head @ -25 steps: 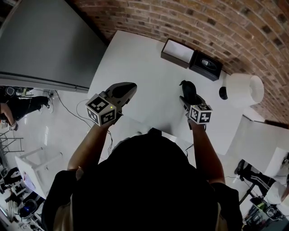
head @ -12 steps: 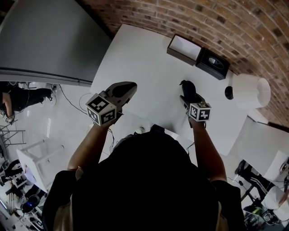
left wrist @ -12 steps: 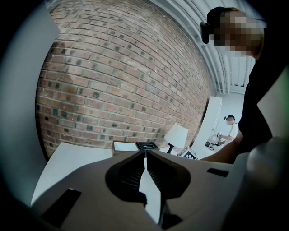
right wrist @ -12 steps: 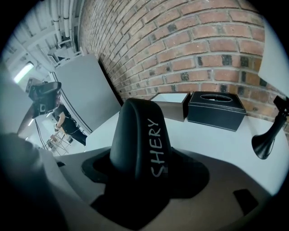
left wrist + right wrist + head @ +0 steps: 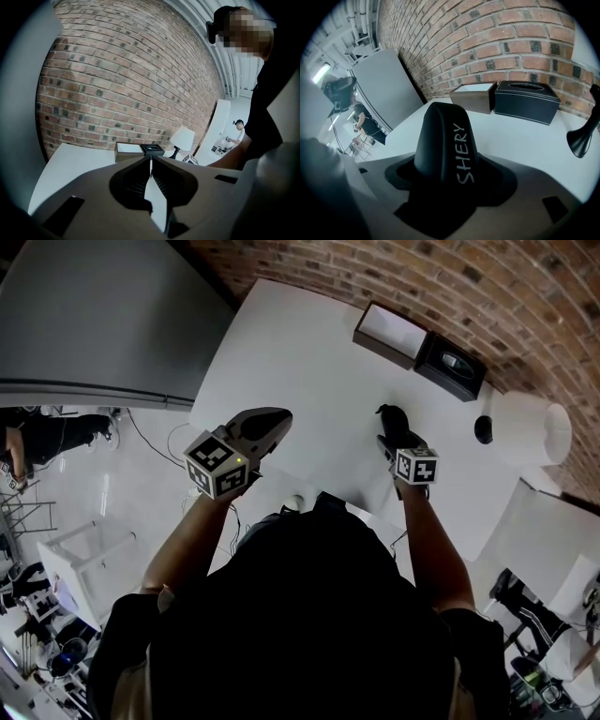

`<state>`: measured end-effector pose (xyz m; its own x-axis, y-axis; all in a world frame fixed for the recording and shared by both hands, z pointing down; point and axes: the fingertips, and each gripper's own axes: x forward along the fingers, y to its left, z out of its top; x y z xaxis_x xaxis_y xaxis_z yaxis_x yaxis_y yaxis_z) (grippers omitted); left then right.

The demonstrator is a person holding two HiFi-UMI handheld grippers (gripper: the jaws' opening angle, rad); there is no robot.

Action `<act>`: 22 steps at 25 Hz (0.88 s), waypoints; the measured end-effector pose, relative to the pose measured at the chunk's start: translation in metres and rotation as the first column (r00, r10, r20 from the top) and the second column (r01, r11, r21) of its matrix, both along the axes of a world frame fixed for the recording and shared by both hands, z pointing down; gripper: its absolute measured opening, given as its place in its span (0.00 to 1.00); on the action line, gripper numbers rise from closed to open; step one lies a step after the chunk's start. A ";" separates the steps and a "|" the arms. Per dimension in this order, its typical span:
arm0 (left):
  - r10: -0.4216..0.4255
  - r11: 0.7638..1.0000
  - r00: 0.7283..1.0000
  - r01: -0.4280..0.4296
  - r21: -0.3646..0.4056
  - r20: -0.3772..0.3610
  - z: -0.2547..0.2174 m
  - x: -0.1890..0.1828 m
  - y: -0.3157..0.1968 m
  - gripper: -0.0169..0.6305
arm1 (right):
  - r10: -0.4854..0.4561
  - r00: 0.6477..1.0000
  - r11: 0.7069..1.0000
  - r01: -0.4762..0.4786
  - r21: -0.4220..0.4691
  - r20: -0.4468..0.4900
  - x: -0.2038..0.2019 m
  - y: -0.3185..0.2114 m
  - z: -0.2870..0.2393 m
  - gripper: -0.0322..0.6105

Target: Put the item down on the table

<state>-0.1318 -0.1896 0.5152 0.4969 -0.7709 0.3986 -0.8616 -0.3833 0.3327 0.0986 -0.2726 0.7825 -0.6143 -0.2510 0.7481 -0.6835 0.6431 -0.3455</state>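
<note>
Brick wall behind, white desk (image 5: 281, 362) below: my right tool (image 5: 394, 435), clamped on the black item (image 5: 440, 140), has sunk nearer the desk over the last second, so set-down looks close, while my left tool (image 5: 265, 425) hovers closed and empty.

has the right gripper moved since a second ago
Yes. In the head view the gap between the right gripper, shut on the black item, and the black tissue box has widened: it drew back, downward in the picture.
</note>
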 end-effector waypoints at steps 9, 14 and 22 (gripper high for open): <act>0.007 1.000 1.000 -0.007 -0.028 -0.018 0.014 0.008 0.003 0.08 | -0.016 0.998 1.000 0.015 -0.010 -0.063 0.006 0.005 0.033 0.60; 0.003 0.999 1.000 -0.004 -0.033 -0.022 0.020 0.007 0.003 0.08 | -0.031 0.996 0.999 0.031 -0.011 -0.082 0.006 0.005 0.043 0.60; -0.004 0.999 1.000 0.002 -0.052 -0.027 0.028 0.007 0.008 0.08 | -0.047 0.995 0.999 0.044 -0.027 -0.092 0.002 0.009 0.058 0.60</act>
<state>-0.1247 -0.1815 0.5433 0.5060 -0.7510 0.4242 -0.8530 -0.3626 0.3754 0.1002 -0.2640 0.8401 -0.5526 -0.2053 0.8078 -0.6835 0.6663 -0.2982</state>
